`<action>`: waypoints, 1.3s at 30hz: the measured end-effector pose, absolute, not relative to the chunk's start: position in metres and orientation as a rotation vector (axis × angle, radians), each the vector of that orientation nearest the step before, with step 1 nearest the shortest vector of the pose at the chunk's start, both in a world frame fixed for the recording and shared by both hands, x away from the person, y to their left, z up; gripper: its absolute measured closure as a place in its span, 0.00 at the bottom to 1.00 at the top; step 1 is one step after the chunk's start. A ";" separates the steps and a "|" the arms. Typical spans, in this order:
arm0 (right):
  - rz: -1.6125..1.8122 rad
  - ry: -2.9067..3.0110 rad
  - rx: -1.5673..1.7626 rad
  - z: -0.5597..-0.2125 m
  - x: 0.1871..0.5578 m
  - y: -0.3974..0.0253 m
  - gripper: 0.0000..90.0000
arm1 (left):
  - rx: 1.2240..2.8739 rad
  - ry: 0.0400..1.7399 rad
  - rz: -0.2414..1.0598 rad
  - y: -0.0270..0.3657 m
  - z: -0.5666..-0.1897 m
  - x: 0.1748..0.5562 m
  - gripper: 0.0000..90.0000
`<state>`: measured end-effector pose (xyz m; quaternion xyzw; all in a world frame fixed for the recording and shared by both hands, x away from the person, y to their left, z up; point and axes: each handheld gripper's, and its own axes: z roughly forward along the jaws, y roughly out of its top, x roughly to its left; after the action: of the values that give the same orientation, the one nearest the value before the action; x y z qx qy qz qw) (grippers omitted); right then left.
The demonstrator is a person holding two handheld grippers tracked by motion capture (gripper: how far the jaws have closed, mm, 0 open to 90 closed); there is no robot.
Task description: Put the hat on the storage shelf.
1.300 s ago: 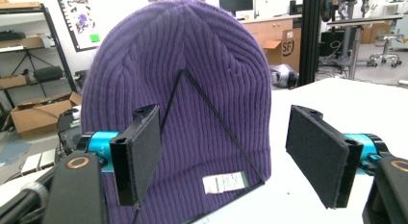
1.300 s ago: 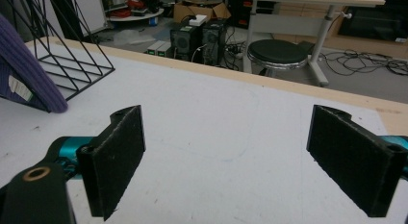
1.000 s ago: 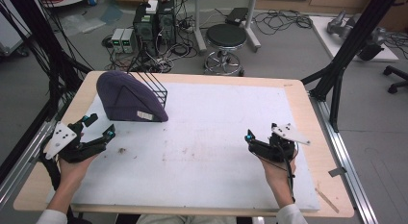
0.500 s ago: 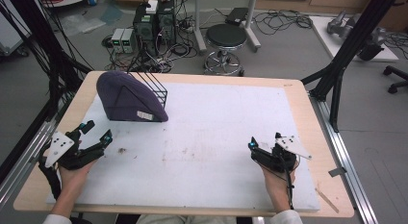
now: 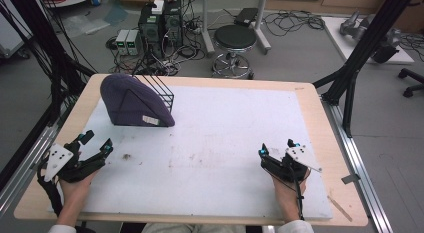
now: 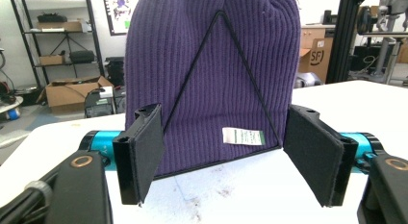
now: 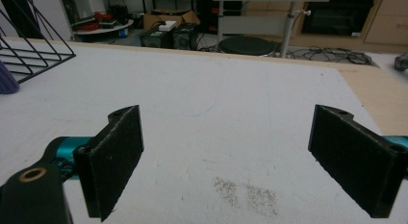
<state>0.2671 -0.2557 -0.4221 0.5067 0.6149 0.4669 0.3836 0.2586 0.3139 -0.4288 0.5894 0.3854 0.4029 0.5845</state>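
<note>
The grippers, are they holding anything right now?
No. The left gripper and right gripper both have their jaws open with nothing between them. The purple hat sits on its wire rack, untouched.

The hat (image 5: 131, 100) sits on a wire rack (image 5: 159, 90) at the mat's (image 5: 235, 138) far left; grippers near.

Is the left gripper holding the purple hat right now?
No. In the left gripper view the left gripper stands open with both jaws short of the purple hat, which sits draped over the black wire rack.
</note>
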 end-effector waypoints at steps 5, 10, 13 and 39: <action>1.189 1.533 1.257 -0.420 0.265 -0.254 0.13 | 1.372 0.897 0.940 0.313 -0.431 0.258 0.34; 1.193 1.524 1.263 -0.420 0.263 -0.255 0.13 | 1.358 0.893 0.939 0.314 -0.431 0.256 0.34; 1.191 1.531 1.267 -0.421 0.263 -0.253 0.13 | 1.355 0.903 0.937 0.316 -0.431 0.255 0.34; 1.163 1.575 1.264 -0.423 0.263 -0.250 0.13 | 1.378 0.903 0.896 0.313 -0.435 0.257 0.34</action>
<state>0.2628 -0.2501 -0.4227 0.4984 0.6209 0.4587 0.3946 0.2572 0.3126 -0.4350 0.5925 0.3881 0.3852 0.5916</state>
